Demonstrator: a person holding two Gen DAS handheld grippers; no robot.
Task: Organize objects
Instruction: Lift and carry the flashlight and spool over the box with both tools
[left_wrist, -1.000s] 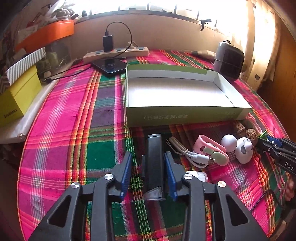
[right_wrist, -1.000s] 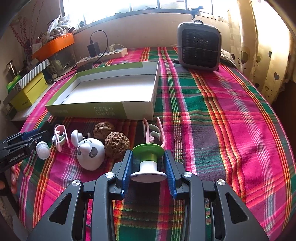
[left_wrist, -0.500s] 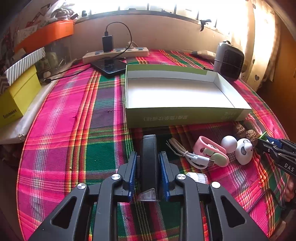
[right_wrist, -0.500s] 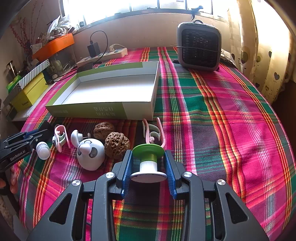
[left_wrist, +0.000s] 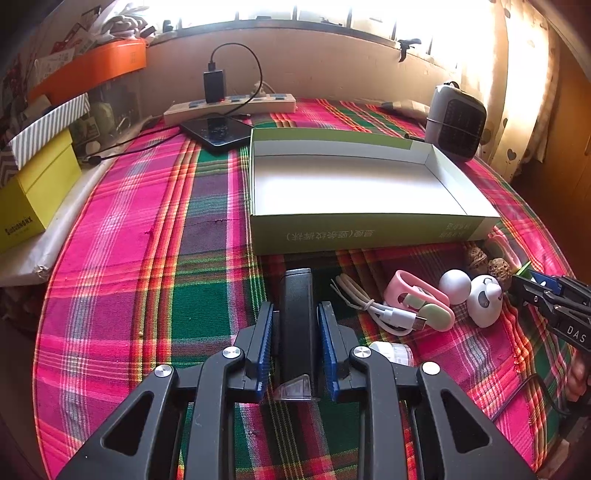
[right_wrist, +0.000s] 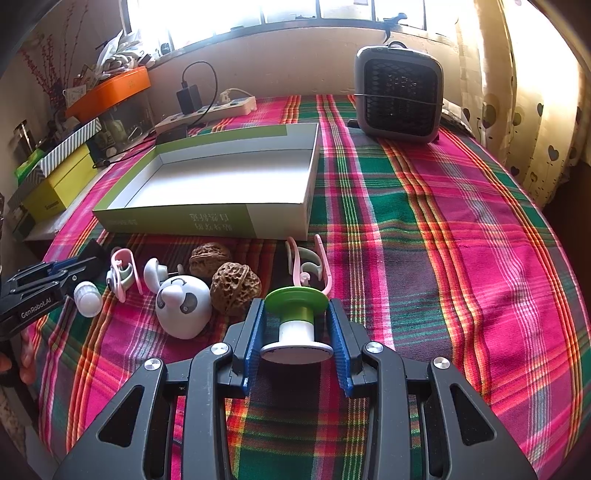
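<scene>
My left gripper (left_wrist: 295, 314) is shut on a long black bar-shaped device (left_wrist: 295, 295) that lies on the plaid cloth, just in front of the empty green-and-white box (left_wrist: 351, 184). My right gripper (right_wrist: 295, 317) is shut on a green-and-white spool (right_wrist: 297, 321). The box also shows in the right wrist view (right_wrist: 229, 181). Between the grippers lie a white cable (left_wrist: 373, 306), a pink clip (left_wrist: 417, 299), a white ball (left_wrist: 455, 281), a white panda toy (right_wrist: 183, 306), two walnuts (right_wrist: 236, 288) and a pink hook (right_wrist: 308, 262).
A grey heater (right_wrist: 399, 99) stands at the back right. A power strip (left_wrist: 229, 107) and a dark phone (left_wrist: 216, 131) lie behind the box. Yellow and striped boxes (left_wrist: 33, 184) sit at the left edge. A small white cap (left_wrist: 391, 352) lies by my left gripper.
My left gripper has closed onto the black device, from open a second ago. The right gripper and its spool have stayed where they were.
</scene>
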